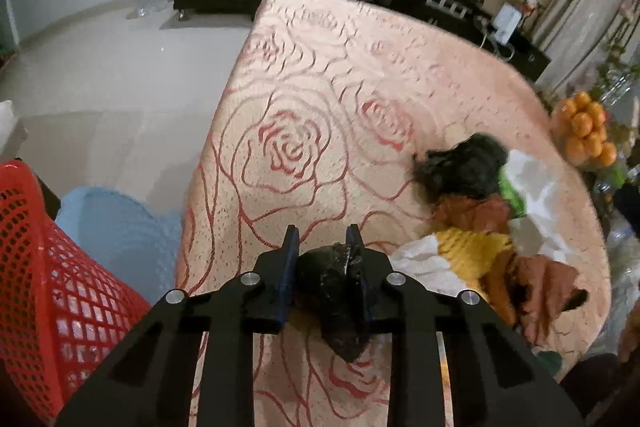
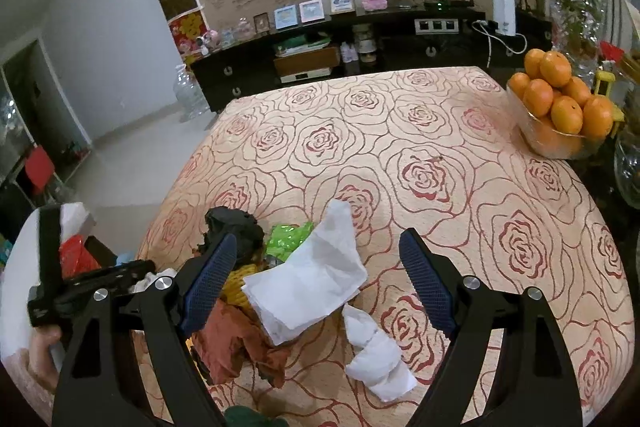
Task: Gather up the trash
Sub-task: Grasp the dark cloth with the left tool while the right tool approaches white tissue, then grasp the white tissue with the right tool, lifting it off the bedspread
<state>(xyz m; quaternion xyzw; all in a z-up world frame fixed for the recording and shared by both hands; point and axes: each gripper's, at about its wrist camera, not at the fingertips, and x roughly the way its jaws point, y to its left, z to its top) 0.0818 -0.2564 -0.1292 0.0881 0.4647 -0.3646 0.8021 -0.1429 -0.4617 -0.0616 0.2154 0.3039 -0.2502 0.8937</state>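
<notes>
Black crumpled trash [image 1: 340, 291] between pinching fingers [image 1: 289, 267]

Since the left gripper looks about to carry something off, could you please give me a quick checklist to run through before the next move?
1. Left gripper clamped on the black crumpled scrap: ok.
2. Scrap lifted off the rose tablecloth: cannot tell.
3. Red mesh basket beside the table, to the left: ok.
4. Basket opening unobstructed: cannot tell, its rim is out of view.
5. Right gripper open, holding nothing, over the white tissue: ok.
6. Bowl of oranges well clear of the trash pile: ok.
</notes>
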